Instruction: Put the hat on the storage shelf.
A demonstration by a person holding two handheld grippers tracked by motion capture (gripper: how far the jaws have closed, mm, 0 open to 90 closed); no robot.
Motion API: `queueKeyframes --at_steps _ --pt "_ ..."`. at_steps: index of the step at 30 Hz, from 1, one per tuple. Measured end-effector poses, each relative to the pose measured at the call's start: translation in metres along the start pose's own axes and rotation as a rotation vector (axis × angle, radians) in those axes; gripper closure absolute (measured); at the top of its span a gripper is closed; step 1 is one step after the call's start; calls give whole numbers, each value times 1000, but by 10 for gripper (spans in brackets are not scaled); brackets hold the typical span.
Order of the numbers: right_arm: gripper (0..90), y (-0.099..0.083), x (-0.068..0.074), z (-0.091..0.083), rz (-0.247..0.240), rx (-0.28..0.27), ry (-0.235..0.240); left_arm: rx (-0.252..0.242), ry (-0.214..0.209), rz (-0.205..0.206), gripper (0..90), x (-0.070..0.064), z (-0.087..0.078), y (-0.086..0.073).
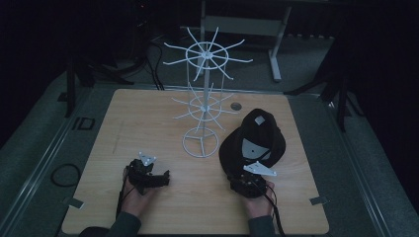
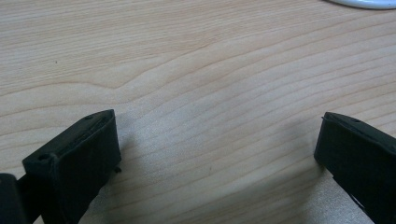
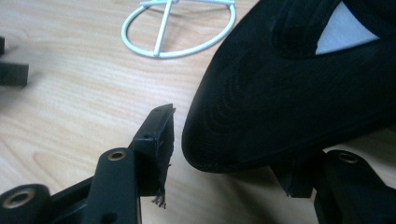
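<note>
A black cap lies brim-down toward me on the wooden table, to the right of a white wire rack. My right gripper is at the near edge of the brim and stands open. In the right gripper view the brim reaches between the jaws of the right gripper and covers the right one. My left gripper rests on the table left of the rack's base. It is open, and bare wood lies between the jaws of the left gripper.
The rack's round wire base stands just left of the cap, and its edge is also ahead of the left gripper. A small round grommet sits behind the cap. Dark floor and stand legs surround the table.
</note>
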State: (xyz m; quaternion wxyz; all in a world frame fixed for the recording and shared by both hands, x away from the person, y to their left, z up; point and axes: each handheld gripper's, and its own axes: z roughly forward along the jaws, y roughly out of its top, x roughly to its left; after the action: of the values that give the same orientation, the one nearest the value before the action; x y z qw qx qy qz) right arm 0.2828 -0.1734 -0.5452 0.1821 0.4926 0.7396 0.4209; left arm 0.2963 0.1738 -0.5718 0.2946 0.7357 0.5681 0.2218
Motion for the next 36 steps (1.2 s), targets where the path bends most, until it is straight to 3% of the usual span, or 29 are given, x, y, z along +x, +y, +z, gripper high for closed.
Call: queueKeyframes --at_steps 6,10,12,21,32,36 --pt "513 6 -1 10 83 -24 2 0 0 0 1 0 0 0" --pt "622 7 -1 12 106 -19 -5 0 0 0 1 0 0 0" --pt "628 7 -2 12 113 -18 -5 0 0 0 1 0 0 0" --pt "695 9 -10 -3 141 -39 8 -1 0 -1 1 0 0 0" --pt "768 14 -31 -28 184 -70 17 -1 0 -1 1 0 0 0" --pt "796 17 -35 -35 203 -102 4 -1 0 -1 1 0 0 0"
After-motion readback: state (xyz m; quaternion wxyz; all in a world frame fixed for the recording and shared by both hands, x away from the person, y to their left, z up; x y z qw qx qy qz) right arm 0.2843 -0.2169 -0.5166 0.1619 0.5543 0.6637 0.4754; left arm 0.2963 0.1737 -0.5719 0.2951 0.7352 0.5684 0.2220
